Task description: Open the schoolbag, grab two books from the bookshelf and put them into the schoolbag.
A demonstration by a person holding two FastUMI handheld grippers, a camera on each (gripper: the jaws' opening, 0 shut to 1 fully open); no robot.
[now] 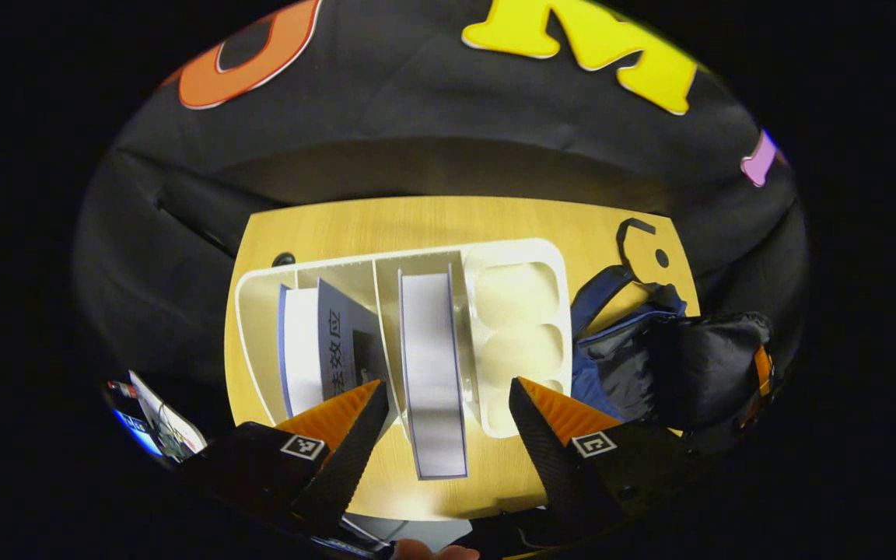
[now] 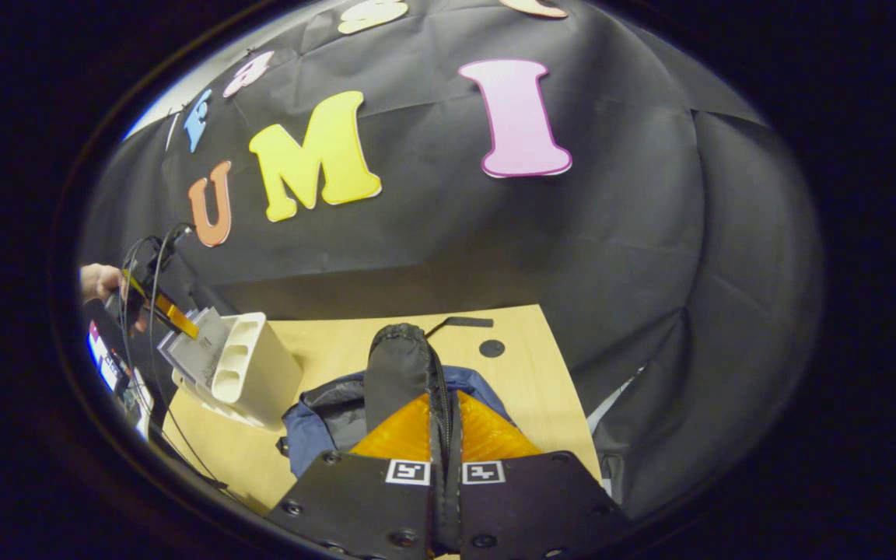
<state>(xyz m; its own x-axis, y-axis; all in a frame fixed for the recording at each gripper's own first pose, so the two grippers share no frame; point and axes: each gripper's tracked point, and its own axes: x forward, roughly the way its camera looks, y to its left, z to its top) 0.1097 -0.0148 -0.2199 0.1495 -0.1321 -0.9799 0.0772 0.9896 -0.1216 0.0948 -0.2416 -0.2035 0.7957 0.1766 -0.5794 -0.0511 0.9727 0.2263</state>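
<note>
Schoolbag fabric, a dark strap, is pinched between both fingers of the right gripper at bottom centre. Left gripper (fingers wide apart) hangs over a book standing in the white bookshelf on the table.

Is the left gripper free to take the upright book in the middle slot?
Probably yes: the left gripper is open, its fingers either side of the book, nothing between them. The bookshelf divider sits close alongside.
</note>
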